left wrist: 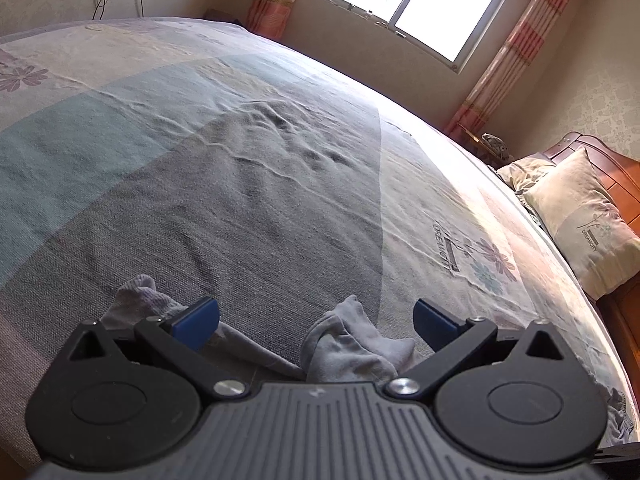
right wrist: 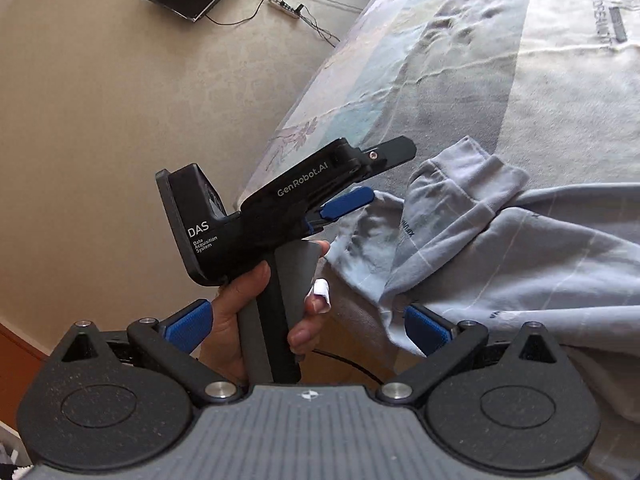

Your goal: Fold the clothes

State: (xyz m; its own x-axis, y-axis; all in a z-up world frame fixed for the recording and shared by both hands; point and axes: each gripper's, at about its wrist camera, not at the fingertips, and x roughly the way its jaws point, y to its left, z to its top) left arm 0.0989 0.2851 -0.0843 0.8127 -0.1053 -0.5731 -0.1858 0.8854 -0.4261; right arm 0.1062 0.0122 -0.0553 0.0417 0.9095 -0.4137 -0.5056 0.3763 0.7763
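Left gripper (left wrist: 316,316), fingers spread wide and gripping nothing, poised over a crumpled pale-grey garment (right wrist: 500,248) lying on the bed (left wrist: 240,140). Right gripper (right wrist: 308,326), fingers likewise parted, empty, near the garment's edge.

Pale grey garment (right wrist: 500,240) crumpled on bed (right wrist: 560,80), left hand-held gripper (right wrist: 360,184) above.

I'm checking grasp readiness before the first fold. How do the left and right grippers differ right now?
The left gripper hangs low over the grey garment, with bunched cloth between its spread fingers. The right gripper sits farther back, with only one pad over the fabric edge and the other over the person's hand. Both are open, gripping nothing.
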